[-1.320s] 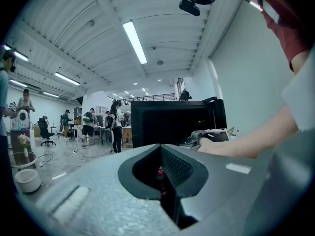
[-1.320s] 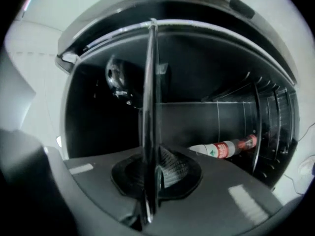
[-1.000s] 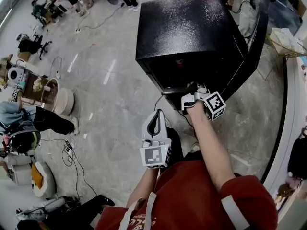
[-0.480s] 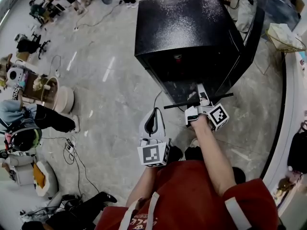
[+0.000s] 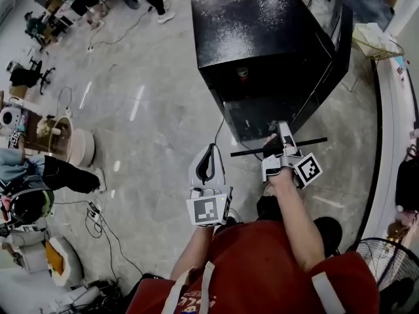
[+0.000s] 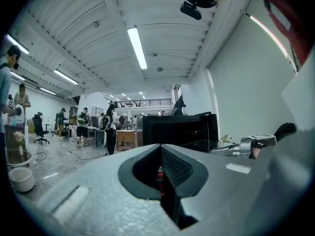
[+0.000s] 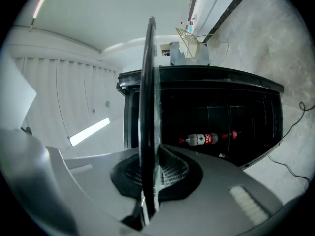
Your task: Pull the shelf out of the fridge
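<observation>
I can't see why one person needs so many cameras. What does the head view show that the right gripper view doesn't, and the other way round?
Only the head view: the person's arms, the left tongs shut and empty, the top of the fridge, the floor with its cables, and a fan.
Only the right gripper view: a close look at the right tongs pinching the edge of the shelf, and a labelled bottle inside the fridge.
Both: the black fridge, the shelf, and the right tongs shut on it.

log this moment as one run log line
right gripper: shut on glass shelf | position: edge-on in front of open black fridge | left gripper: shut, empty | bottle: lying inside fridge
</observation>
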Action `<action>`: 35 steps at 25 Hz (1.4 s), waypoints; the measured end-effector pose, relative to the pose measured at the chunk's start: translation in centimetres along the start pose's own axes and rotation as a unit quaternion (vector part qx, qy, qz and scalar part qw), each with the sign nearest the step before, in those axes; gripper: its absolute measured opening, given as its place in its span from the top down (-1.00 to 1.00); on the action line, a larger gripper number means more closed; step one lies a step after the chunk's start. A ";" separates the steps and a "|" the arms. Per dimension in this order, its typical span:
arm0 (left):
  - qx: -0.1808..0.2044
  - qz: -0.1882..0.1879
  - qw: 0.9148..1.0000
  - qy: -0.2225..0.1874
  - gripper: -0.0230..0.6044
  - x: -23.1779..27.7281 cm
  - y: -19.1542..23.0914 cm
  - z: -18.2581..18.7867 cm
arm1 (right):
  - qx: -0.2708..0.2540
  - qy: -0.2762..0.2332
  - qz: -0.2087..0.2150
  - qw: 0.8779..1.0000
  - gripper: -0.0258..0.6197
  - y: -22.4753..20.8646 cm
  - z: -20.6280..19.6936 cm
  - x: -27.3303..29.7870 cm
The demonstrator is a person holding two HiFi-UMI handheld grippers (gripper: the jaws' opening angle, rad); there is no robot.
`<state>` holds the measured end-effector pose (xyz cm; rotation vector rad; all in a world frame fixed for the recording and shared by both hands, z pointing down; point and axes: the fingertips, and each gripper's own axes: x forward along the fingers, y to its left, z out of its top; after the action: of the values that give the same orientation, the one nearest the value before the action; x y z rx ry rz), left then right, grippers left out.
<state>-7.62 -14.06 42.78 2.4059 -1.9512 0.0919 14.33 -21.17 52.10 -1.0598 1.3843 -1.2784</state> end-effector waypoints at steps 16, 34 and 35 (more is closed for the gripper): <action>-0.018 -0.054 0.998 -0.037 0.91 -5.7 2.9 1.6 | -0.009 -0.031 0.005 0.999 0.90 5.6 -4.6 -9.9; -0.014 -0.090 0.993 -0.072 0.91 -13.0 3.0 4.4 | 0.009 -0.080 0.036 0.996 0.89 11.2 -6.2 -21.2; -0.014 -0.090 0.993 -0.075 0.91 -13.2 3.0 4.5 | 0.009 -0.081 0.037 0.996 0.88 11.2 -6.3 -21.5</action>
<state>-13.19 -2.10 37.27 2.6267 -1.7636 -0.1248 12.10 1.94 42.69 -1.0659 1.2752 -1.1237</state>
